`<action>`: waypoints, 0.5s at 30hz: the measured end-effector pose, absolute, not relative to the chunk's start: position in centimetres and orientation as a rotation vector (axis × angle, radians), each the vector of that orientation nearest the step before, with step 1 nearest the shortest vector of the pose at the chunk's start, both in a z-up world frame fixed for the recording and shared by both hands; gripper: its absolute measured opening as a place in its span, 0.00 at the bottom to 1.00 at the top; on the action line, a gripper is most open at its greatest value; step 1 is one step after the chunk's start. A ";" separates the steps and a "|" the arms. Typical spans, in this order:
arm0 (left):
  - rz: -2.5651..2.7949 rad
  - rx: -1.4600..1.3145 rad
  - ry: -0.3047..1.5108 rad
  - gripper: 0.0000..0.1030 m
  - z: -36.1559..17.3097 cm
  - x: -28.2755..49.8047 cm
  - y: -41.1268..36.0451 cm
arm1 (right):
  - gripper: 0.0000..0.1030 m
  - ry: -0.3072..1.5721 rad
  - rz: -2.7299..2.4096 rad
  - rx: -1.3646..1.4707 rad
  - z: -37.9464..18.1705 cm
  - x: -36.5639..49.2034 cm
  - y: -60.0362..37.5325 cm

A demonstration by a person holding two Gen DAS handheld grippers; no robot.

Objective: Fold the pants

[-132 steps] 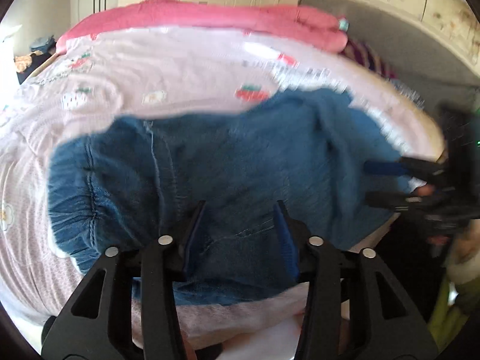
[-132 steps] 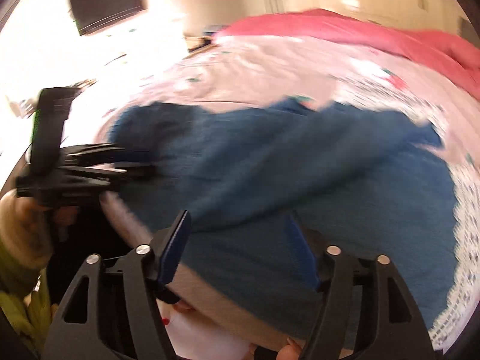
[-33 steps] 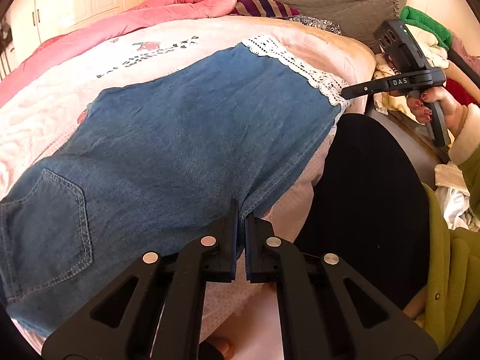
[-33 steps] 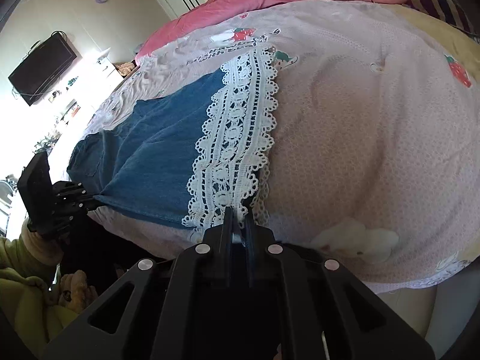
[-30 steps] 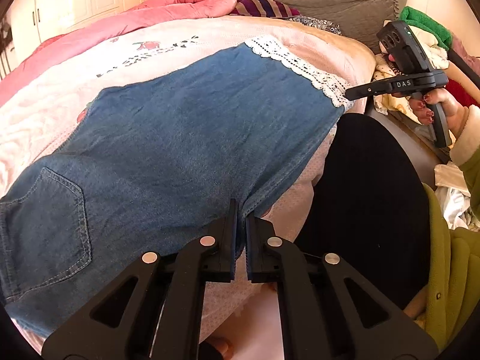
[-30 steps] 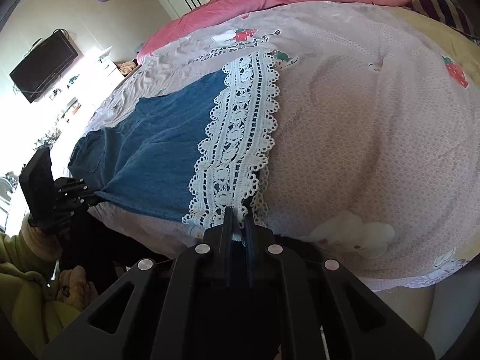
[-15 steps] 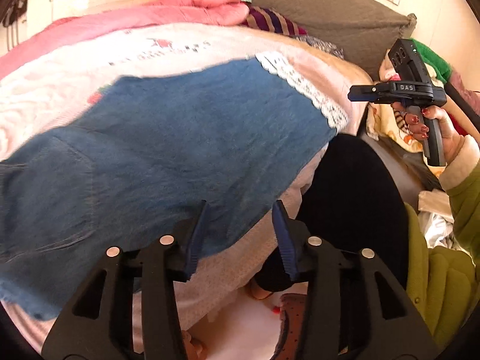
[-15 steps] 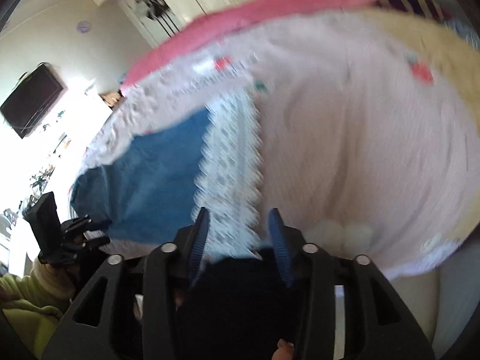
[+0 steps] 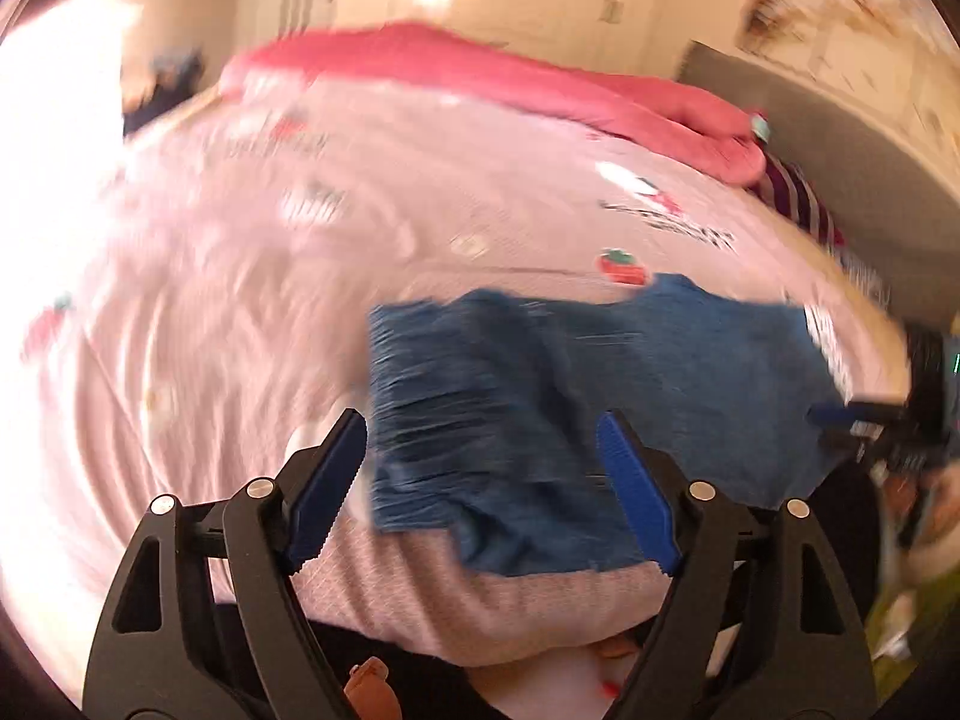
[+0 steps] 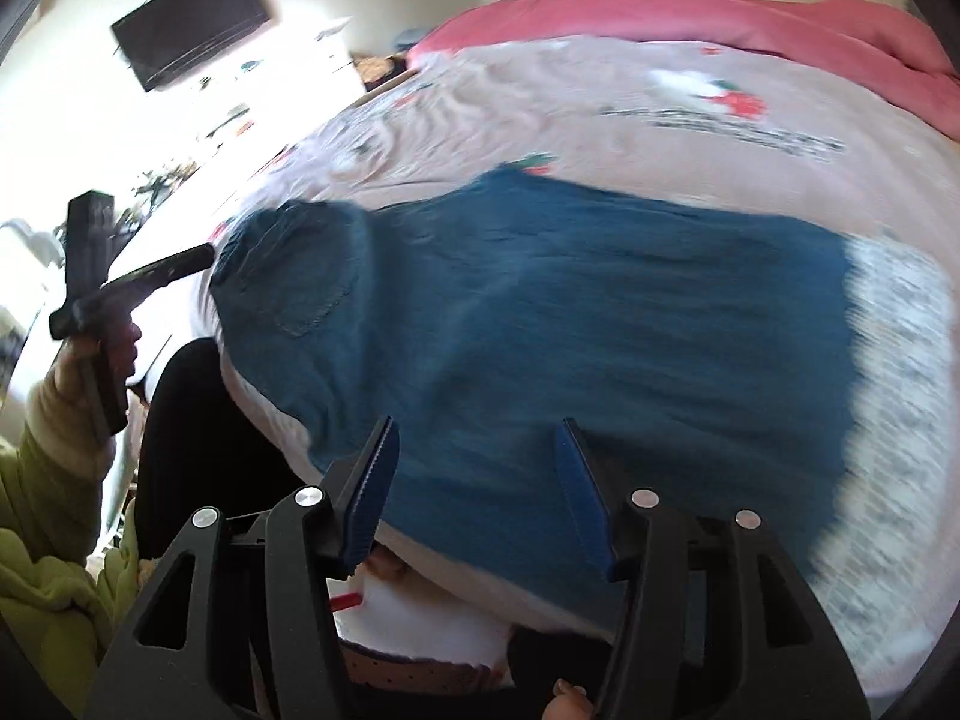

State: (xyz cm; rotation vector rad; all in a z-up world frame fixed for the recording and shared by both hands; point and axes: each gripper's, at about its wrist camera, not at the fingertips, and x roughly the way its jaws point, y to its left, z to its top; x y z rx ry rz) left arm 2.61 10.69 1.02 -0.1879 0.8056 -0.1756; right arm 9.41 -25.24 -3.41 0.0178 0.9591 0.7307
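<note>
Blue denim pants with a white lace hem lie flat across the near edge of the bed; in the left wrist view the pants are blurred. My left gripper is open and empty, just above the waistband end. My right gripper is open and empty above the near edge of the pants' middle. The left gripper also shows in the right wrist view, at the waist end. The right gripper shows at the far right of the left wrist view.
The bed has a pale pink printed sheet and a bright pink duvet along its far side. A grey headboard stands at the right. A TV hangs on the wall. My dark legs press against the bed's edge.
Both grippers were shut on the pants' near edge a second ago, then opened and let go. Both have swung left, and the views are blurred by that motion.
</note>
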 end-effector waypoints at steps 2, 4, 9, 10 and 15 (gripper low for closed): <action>-0.194 -0.312 0.850 0.67 -0.2 3.7 12.1 | 0.56 0.965 0.752 0.011 -3.5 9.8 -24.1; -0.196 -0.399 0.867 0.58 -0.9 4.3 13.1 | 0.57 0.974 0.759 0.010 -3.5 10.0 -23.4; -0.192 -0.387 0.879 0.28 -1.6 5.7 12.9 | 0.58 0.985 0.748 0.015 -3.7 10.5 -22.7; -0.190 -0.373 0.884 0.26 -1.5 5.9 12.7 | 0.58 0.988 0.746 0.017 -3.8 10.6 -22.7; -0.173 -0.251 0.829 0.24 0.8 5.9 12.2 | 0.58 0.992 0.730 -0.002 -4.1 10.2 -22.7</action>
